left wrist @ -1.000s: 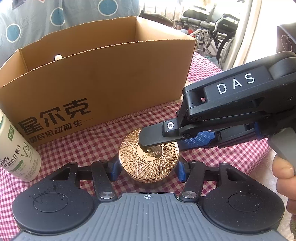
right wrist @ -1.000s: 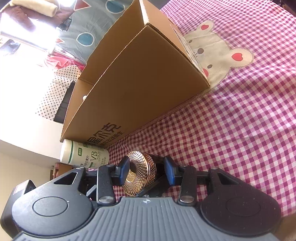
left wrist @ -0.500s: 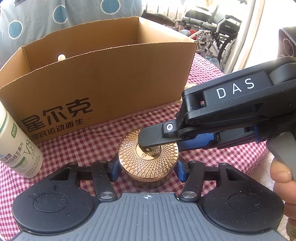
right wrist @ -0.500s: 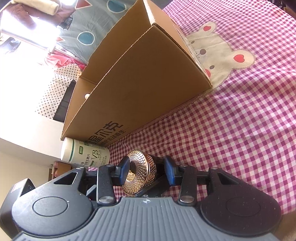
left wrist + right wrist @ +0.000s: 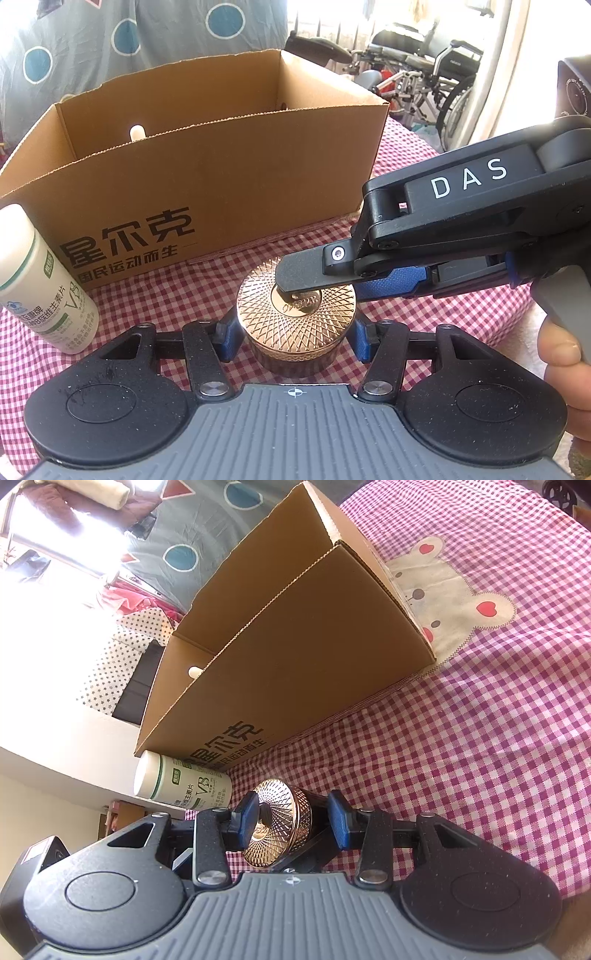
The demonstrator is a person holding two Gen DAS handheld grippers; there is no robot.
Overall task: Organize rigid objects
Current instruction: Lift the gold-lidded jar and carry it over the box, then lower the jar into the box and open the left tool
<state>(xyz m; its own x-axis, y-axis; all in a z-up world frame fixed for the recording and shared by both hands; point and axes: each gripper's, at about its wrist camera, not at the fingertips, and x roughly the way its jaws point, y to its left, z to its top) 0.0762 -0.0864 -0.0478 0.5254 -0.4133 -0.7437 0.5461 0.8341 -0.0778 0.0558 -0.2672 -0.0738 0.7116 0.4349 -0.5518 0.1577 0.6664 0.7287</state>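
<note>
Copper-gold metal is catching the light on a round jar (image 5: 296, 314) with a patterned lid, sitting at the lower middle of the left wrist frame on a red-and-white checked tablecloth (image 5: 406, 317). The left gripper (image 5: 293, 338) is bracketing the jar, its blue pads (image 5: 228, 338) lying against the jar's left and right sides, so it appears clamped on it. The right gripper (image 5: 295, 286) is reaching in from the right of that frame, turned sideways, one finger (image 5: 306, 271) lying across the lid top. In the right wrist frame, at lower middle, the right gripper (image 5: 293, 819) is pressing one blue pad (image 5: 245, 818) on the lid face, while the other pad (image 5: 338, 823) is standing apart from the jar's dark base. An open cardboard box (image 5: 207, 184) is filling the upper middle behind the jar. A white bottle (image 5: 40, 288) is standing at the left edge, just in front of the box. A hand (image 5: 565, 369) is gripping the right gripper's handle at the lower right.
</note>
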